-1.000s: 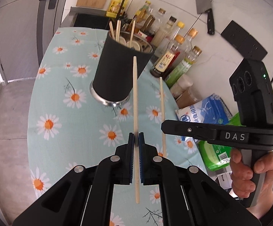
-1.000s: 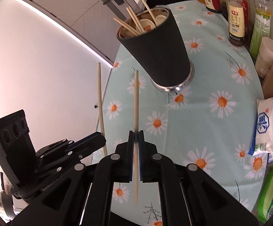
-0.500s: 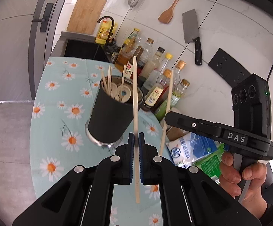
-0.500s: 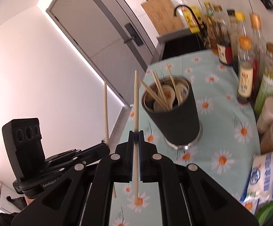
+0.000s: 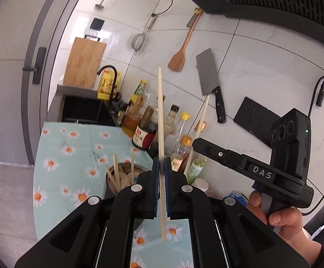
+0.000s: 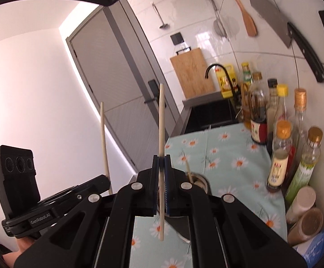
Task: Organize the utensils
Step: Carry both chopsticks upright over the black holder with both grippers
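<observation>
My left gripper (image 5: 161, 159) is shut on a pale wooden chopstick (image 5: 160, 111) that stands nearly upright. My right gripper (image 6: 161, 158) is shut on a second chopstick (image 6: 161, 116), also upright. Each gripper shows in the other's view: the right gripper (image 5: 196, 144) with its chopstick (image 5: 203, 116), and the left gripper (image 6: 105, 179) with its chopstick (image 6: 103, 138). The black utensil holder (image 5: 108, 186) with several chopsticks and spoons stands below and ahead, mostly hidden behind the fingers. Only its rim (image 6: 205, 184) shows in the right wrist view.
A daisy-print tablecloth (image 5: 57, 167) covers the counter. Sauce and oil bottles (image 6: 280, 156) line the wall side, with jars and a blue-white bag beyond. A black sink (image 5: 83, 111) and tap sit at the far end. A cleaver (image 5: 209, 78), spatula and strainer hang on the tiled wall.
Both grippers have risen and tipped upward with their chopsticks still held. The holder has dropped from mid-frame to behind the fingers, and the wall now fills both views.
</observation>
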A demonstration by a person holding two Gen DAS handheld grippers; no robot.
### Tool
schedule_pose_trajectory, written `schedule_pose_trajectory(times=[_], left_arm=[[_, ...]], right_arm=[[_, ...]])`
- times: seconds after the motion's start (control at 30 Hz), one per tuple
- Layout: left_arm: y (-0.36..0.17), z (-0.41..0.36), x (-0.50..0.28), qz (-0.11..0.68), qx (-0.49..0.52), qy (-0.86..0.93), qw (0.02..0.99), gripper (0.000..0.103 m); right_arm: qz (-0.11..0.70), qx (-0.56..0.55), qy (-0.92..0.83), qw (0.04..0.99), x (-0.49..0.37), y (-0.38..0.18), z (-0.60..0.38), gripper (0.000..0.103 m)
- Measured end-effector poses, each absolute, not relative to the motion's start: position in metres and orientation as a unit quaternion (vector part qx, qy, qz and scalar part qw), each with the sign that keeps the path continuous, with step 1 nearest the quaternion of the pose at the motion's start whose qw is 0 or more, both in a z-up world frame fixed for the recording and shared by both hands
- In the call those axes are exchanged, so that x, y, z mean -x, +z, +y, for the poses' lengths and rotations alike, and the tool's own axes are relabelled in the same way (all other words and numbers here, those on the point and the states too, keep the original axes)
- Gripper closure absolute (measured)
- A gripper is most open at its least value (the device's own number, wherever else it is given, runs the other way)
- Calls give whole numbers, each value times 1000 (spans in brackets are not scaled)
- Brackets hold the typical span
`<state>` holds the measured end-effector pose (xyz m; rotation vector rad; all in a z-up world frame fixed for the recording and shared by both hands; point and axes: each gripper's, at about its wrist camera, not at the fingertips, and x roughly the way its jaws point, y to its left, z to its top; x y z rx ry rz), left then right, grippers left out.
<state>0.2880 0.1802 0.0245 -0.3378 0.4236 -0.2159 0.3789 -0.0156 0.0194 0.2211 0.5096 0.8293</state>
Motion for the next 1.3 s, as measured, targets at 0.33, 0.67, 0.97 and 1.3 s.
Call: schedule_pose_trajectory(times=[0.33, 0.67, 0.97, 1.3], left_arm=[[37, 179, -313, 142, 134, -85, 977, 99], [28, 186, -341, 120, 152, -89, 977, 99], [5, 195, -352, 141, 164, -82, 973, 99], [-15, 205, -357, 167, 178, -84, 966, 99]], right_arm=[[206, -131, 404, 881, -406, 33, -16, 97], [206, -136, 391, 887, -429, 30, -12, 97], [229, -121, 382, 887, -443, 9, 6, 97], [264, -123, 382, 877, -452, -10, 16, 97]])
